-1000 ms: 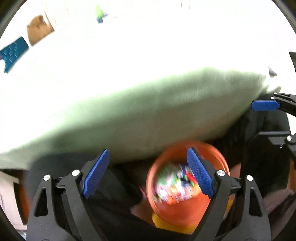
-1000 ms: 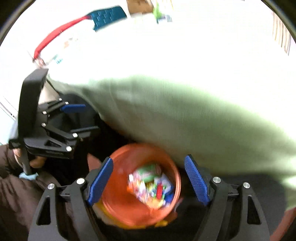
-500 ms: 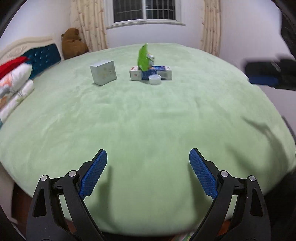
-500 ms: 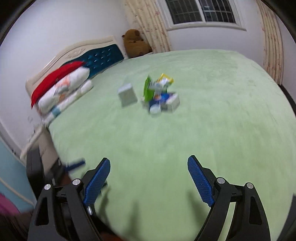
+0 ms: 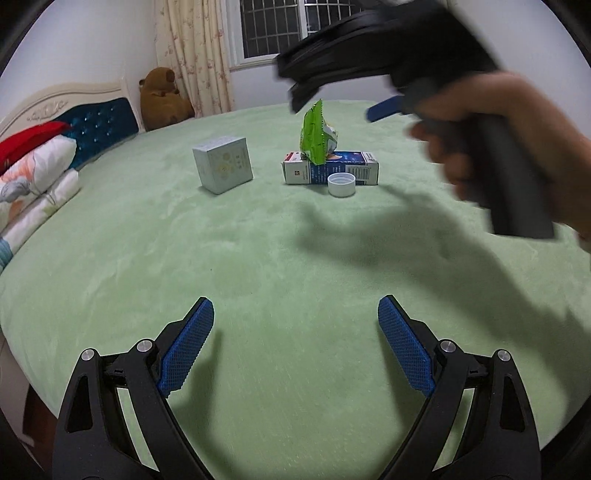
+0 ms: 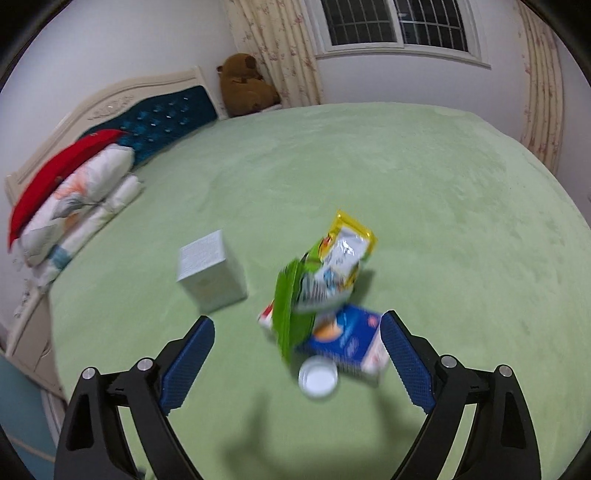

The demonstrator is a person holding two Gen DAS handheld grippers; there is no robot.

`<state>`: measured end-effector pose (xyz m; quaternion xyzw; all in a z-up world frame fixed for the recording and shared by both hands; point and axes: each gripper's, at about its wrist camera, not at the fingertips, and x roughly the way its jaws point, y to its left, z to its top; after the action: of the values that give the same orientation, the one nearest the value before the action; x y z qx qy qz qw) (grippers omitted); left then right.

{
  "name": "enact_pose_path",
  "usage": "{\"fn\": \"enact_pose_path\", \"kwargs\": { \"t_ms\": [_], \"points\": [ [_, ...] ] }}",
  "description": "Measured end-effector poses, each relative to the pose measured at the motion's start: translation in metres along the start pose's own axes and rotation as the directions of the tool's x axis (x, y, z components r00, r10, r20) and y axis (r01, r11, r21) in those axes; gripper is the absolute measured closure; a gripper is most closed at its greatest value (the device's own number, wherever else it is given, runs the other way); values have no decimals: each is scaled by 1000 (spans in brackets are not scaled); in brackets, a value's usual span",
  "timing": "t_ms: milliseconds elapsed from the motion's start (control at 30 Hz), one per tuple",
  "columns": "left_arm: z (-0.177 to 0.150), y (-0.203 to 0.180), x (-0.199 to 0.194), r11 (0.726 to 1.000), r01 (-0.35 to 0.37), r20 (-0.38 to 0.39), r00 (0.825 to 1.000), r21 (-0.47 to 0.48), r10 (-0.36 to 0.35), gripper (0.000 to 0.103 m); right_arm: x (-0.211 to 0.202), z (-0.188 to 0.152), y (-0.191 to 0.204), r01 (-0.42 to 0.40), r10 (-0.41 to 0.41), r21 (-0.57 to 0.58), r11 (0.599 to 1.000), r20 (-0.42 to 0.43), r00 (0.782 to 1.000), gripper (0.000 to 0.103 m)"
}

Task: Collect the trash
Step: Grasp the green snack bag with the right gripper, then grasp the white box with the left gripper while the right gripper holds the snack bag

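Trash lies on a green bed cover (image 5: 258, 258): a pale box (image 5: 222, 169), a blue and white carton (image 5: 332, 172), a green snack bag (image 5: 314, 134) standing on it, and a white cap (image 5: 341, 184). My left gripper (image 5: 295, 343) is open and empty, well short of them. My right gripper (image 6: 297, 354) is open and hovers just above the cap (image 6: 317, 378), the carton (image 6: 343, 341) and the green bag (image 6: 291, 306). The pale box (image 6: 210, 273) lies to its left. The right gripper also shows in the left wrist view (image 5: 384, 77), blurred.
A blue headboard (image 6: 155, 122), stacked pillows (image 6: 74, 199) and a red cushion (image 6: 55, 166) are at the left. A brown teddy bear (image 6: 245, 86) sits in the far corner by curtains and a barred window (image 6: 395, 22).
Both grippers rose from an orange bin of trash below the bed edge to face the bed top. The right gripper then moved forward over the trash pile.
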<state>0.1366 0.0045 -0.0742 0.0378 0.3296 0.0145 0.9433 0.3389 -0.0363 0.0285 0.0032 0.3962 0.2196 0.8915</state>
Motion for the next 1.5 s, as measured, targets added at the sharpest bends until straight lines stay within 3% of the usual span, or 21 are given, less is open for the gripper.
{"fn": "enact_pose_path", "kwargs": {
  "t_ms": [200,300,500,733,833,1100,1167,1333,1400,1500],
  "points": [
    [-3,1,6,1000,12,0,1000,9,-12,15,40,8,-9,52,-50,57,997,-40,998,14],
    [-2,5,6,1000,26,0,1000,-9,-26,15,48,7,-9,55,-52,47,997,-64,997,43],
    [8,19,9,997,44,-13,999,-58,-45,15,39,-1,-14,31,-30,47,998,-18,999,51],
    [46,44,33,999,-33,-11,999,-26,33,15,-8,-11,-25,-51,47,48,998,85,995,51],
    [63,58,53,999,-33,-27,999,-19,33,15,-37,-29,-33,-70,63,48,996,133,989,51],
    [103,86,100,998,57,-30,998,-38,-59,15,-85,-87,-41,-78,68,50,996,183,981,51],
    [111,92,114,991,125,-41,991,-54,-127,15,-92,-97,-43,-116,99,80,990,182,978,51],
    [127,106,146,981,177,-52,982,-76,-182,15,-99,-111,-36,-124,110,65,990,190,976,51],
    [135,106,156,977,208,-62,975,-48,-211,15,-98,-111,-34,-127,115,49,991,186,976,51],
    [146,106,174,983,184,-66,981,17,-182,15,-101,-113,-33,-125,116,35,992,196,974,51]
  ]
}}
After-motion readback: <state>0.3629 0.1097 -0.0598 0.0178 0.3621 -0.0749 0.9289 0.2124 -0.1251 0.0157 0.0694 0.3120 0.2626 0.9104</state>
